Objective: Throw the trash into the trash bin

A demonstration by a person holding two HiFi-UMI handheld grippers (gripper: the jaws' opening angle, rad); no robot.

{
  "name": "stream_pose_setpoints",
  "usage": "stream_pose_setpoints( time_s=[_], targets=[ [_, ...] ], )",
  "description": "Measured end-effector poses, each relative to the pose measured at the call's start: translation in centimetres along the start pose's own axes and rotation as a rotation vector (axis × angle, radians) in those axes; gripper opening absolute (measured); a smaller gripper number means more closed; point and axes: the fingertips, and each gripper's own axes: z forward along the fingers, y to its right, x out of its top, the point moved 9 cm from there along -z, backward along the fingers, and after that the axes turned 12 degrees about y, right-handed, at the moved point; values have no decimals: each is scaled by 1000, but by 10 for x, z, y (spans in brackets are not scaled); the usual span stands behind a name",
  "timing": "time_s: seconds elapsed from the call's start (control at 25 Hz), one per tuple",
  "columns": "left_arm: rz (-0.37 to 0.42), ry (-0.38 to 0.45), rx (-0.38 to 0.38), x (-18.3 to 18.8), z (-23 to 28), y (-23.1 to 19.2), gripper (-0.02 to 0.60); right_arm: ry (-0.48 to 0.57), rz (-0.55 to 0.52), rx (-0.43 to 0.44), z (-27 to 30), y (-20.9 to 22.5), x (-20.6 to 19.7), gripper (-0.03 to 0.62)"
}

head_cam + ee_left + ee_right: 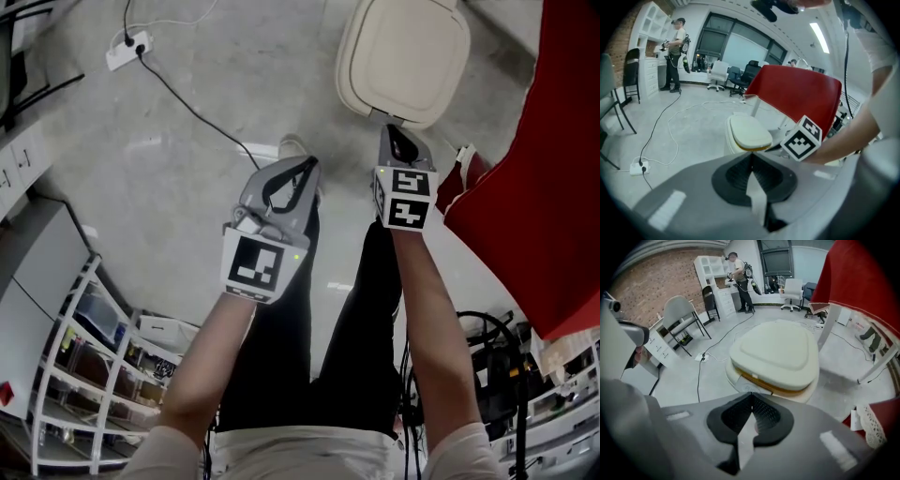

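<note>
L gripper [751, 154]: jaws shut tip to tip, nothing btwn them; held over floor [187, 169], short of bin.
R gripper [751, 393]: jaws closed together, empty; in head view tips sit at near edge of bin lid, contact can't tell.
Trash bin [403, 56]: cream, lid down, stands on floor beside edge of red-draped table [553, 187].
Power strip [128, 49]: on floor, well left of bin; black cable [192, 108] runs from it toward person's feet.
</note>
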Motion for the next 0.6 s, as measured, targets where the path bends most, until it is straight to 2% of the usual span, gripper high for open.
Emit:
stream_pose_setpoints(
  time_s=[0.24,0.44,0.6],
  targets=[
    [3,-9,-7,-4,3,7,3,-21,50,9,1,4,4,2],
    [6,-10,-6,1,0,16,3,-37,19,41,-9,11,7,2],
    [-1,0,9,12,-3,21,3,-12,37,47,-28,15,13,2]
  ],
)
